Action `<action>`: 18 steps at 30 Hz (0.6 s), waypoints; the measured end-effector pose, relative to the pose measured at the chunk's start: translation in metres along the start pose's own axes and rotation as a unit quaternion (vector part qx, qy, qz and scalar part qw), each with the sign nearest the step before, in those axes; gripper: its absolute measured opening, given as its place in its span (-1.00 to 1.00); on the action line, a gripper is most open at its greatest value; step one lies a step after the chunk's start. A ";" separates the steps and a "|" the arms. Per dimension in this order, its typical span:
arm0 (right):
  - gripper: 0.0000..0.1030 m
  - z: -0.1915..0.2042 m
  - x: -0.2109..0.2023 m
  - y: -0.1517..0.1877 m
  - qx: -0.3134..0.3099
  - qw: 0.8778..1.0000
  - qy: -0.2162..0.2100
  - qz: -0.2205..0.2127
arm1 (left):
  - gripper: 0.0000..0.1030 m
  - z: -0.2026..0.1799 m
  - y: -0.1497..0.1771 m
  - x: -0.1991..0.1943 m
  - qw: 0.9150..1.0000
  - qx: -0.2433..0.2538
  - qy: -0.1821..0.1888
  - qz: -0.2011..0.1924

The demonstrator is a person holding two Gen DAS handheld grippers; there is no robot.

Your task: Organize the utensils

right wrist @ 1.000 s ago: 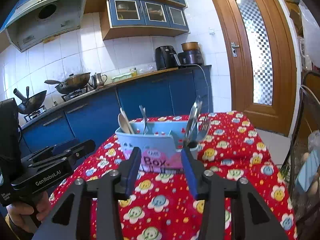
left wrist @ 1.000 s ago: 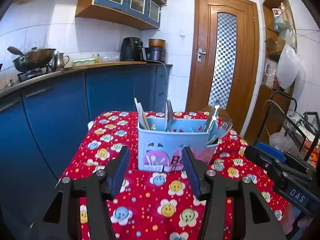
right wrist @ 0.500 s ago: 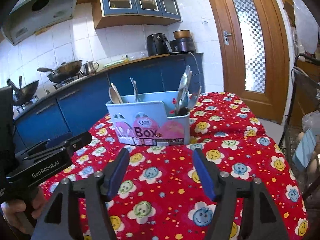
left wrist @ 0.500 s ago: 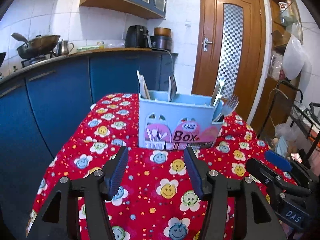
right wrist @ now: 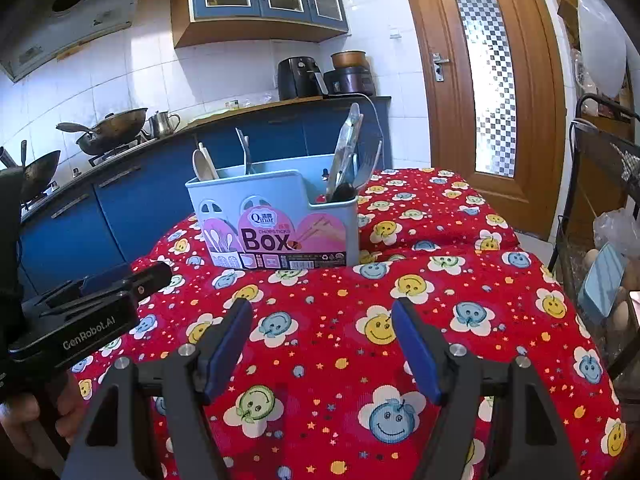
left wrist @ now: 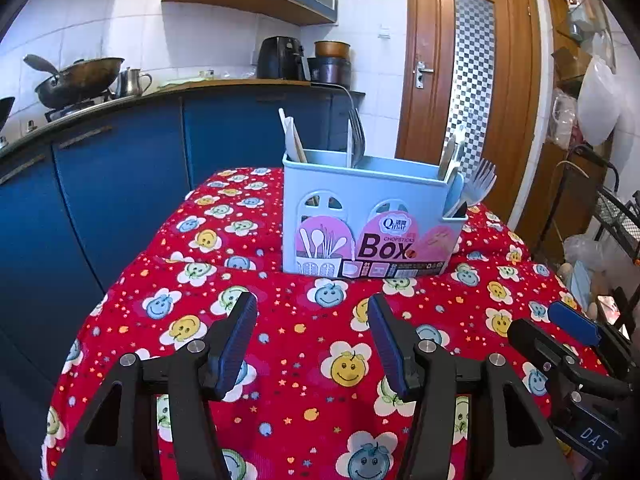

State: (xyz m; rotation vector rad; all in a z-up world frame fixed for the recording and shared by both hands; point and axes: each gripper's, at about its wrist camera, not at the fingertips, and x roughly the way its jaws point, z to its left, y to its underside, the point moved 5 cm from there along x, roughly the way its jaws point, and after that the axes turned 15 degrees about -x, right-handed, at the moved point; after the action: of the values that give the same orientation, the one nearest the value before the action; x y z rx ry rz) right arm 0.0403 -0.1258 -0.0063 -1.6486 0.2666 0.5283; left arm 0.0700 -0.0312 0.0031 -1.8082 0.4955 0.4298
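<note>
A light blue utensil box [left wrist: 372, 216] [right wrist: 276, 216] labelled "Box" stands upright on the red flowered tablecloth [left wrist: 292, 332] [right wrist: 328, 292]. Pale spoons [left wrist: 294, 140] [right wrist: 204, 164] stick up at its left end, and forks and other metal utensils [left wrist: 478, 184] [right wrist: 348, 148] at its right end. My left gripper [left wrist: 312, 312] hovers open over the cloth, short of the box, with nothing between its fingers. My right gripper [right wrist: 322, 312] is also short of the box, its jaws opening and empty. In each wrist view the other gripper shows at the edge.
Blue kitchen cabinets [left wrist: 120, 184] line the left side, with a wok [left wrist: 80, 80] and an air fryer [left wrist: 280, 58] on the counter. A wooden door [left wrist: 468, 80] stands behind the table. A wire rack [right wrist: 600, 200] stands at the right table edge. A hand [right wrist: 24, 420] holds the left gripper.
Both grippers have sunk toward the tablecloth, so the box sits higher in both views. The right gripper's fingers have spread wider. The left gripper's fingers keep about the same gap.
</note>
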 end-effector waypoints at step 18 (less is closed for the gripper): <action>0.45 -0.001 -0.001 0.001 0.007 1.000 -0.003 -0.001 | 0.17 -0.001 0.003 0.002 1.000 0.001 -0.005 -0.002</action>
State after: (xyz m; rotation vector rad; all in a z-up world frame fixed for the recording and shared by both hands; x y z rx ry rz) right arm 0.0386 -0.1272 -0.0065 -1.6336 0.2624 0.5289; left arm 0.0699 -0.0331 0.0005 -1.8036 0.4857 0.4359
